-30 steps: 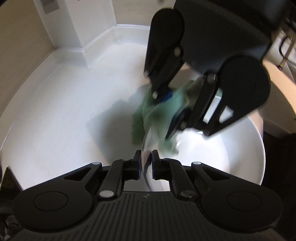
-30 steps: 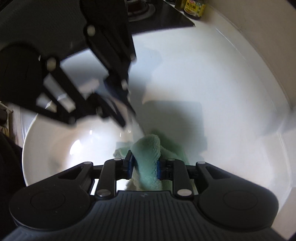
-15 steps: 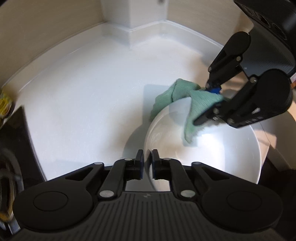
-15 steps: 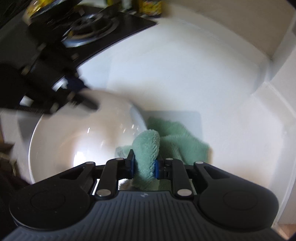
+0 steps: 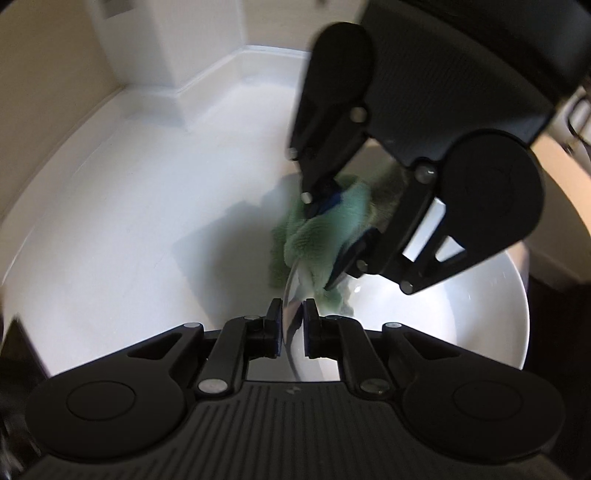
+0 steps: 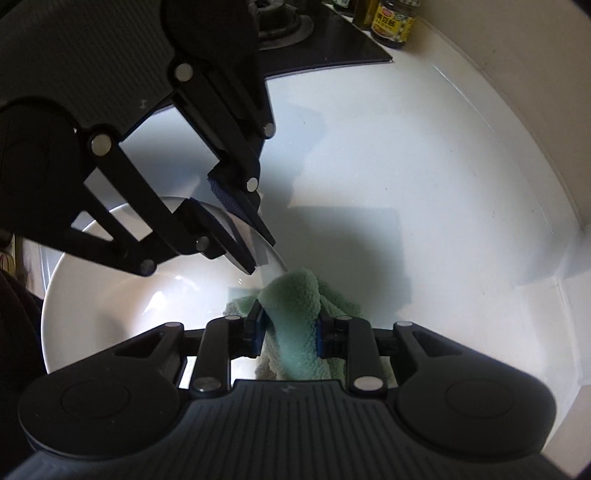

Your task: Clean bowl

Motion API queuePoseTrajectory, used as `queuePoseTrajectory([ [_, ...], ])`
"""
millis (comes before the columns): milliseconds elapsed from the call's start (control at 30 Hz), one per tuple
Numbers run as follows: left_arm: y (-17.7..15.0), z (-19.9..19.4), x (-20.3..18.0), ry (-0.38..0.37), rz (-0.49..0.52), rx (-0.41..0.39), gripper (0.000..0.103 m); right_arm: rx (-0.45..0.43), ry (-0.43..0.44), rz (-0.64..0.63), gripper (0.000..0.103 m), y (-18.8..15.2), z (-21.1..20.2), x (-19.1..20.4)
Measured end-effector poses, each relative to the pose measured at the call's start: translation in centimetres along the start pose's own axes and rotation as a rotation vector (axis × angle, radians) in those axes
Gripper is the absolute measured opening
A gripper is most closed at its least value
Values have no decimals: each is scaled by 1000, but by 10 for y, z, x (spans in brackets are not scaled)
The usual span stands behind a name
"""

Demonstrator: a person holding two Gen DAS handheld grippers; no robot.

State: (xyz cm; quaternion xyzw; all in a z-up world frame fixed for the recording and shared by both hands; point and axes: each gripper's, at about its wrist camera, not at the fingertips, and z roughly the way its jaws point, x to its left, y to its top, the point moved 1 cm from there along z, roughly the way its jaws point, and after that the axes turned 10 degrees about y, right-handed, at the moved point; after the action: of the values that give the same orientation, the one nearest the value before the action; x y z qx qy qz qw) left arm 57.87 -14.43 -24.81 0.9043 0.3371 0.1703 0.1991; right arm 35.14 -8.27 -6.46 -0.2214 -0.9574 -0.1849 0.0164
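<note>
A white bowl (image 5: 461, 314) stands tilted over a white countertop (image 5: 129, 221). My left gripper (image 5: 292, 325) is shut on the bowl's rim; in the right wrist view it (image 6: 264, 245) pinches the rim of the bowl (image 6: 110, 295) from the upper left. My right gripper (image 6: 290, 332) is shut on a green cloth (image 6: 295, 317) that lies over the bowl's rim, part inside and part outside. In the left wrist view the right gripper (image 5: 332, 236) holds the cloth (image 5: 317, 236) just beyond my left fingertips.
A black gas hob (image 6: 314, 40) sits at the back of the countertop (image 6: 424, 184), with a yellow-labelled jar (image 6: 393, 22) and bottles beside it. A raised white ledge (image 5: 207, 81) and beige wall (image 5: 55, 55) bound the counter. Dark space lies beyond the counter's near edge.
The bowl and both grippers have swung back round, as one second ago. The right gripper with the cloth has come close over the rim near my left fingertips.
</note>
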Motion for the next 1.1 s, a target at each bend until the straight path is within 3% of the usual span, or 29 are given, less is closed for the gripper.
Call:
queuePoseTrajectory([
  [133,-22,-11,2,49,-134,28,13,-72,12,141,18,-16,-6,-5],
  [300,-33,-12,3,46,-162,10,11,-125,8,256,16,-32,-5,1],
  [400,-21,-1,6,23,-119,14,10,-74,47,210,17,-31,0,-2],
  [500,-16,-3,-1,11,-9,4,8,11,92,165,19,-44,-11,-5],
  [600,-8,-8,-7,12,95,2,8,76,56,104,19,-30,-5,-9],
  [767,3,-1,-9,-24,129,-16,10,17,21,38,19,-2,3,-9],
  [900,-9,-4,1,16,-55,3,17,-32,37,78,18,-1,5,-14],
  [1033,-37,-15,-3,93,-161,39,21,-91,12,176,17,-9,7,-17],
  [1100,-39,-14,-1,89,-167,36,21,-121,-7,219,17,-14,7,-13],
])
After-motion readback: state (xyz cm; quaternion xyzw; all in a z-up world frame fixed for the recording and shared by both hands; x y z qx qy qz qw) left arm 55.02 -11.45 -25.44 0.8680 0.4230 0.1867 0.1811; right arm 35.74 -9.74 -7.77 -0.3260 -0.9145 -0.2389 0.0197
